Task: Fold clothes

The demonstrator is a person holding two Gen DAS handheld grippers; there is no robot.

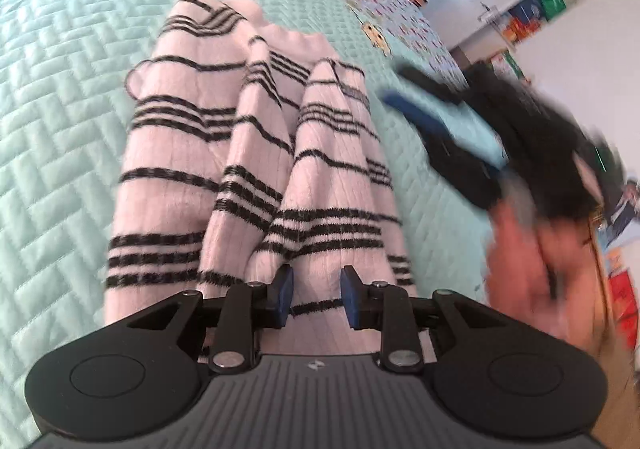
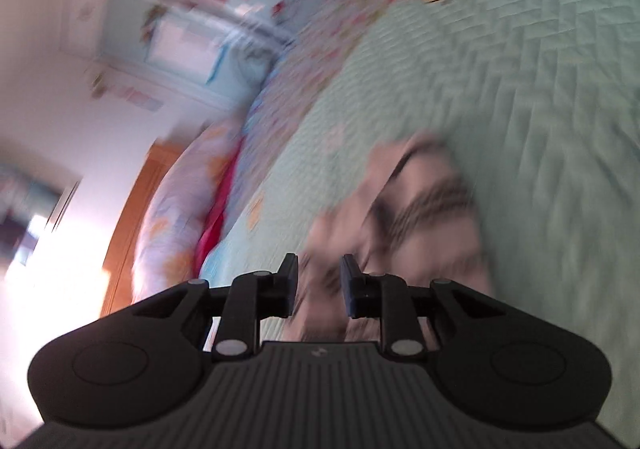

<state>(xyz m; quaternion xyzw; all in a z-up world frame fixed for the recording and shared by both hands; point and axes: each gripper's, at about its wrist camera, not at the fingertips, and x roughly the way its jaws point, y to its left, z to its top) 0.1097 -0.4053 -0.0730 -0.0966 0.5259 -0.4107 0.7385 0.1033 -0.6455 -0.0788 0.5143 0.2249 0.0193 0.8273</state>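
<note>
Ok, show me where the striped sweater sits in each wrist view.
Left wrist: striped sweater fills the centre, running up from the gripper.
Right wrist: striped sweater, blurred, lower centre-right, just beyond the fingers.
Shared landmark: mint quilted bedspread beneath it.

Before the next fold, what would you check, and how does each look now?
1. Striped sweater lies on the quilt: ok.
2. Sweater smooth: not ok, long ridges run down it.
3. Left gripper jaws parted over the near hem, nothing pinched: ok.
4. Right gripper empty, jaws apart: ok.
5. Right gripper clear of the cloth, off to the side in the left view: ok.
6. Right view sharp enough to aim: not ok, blurred.
</note>
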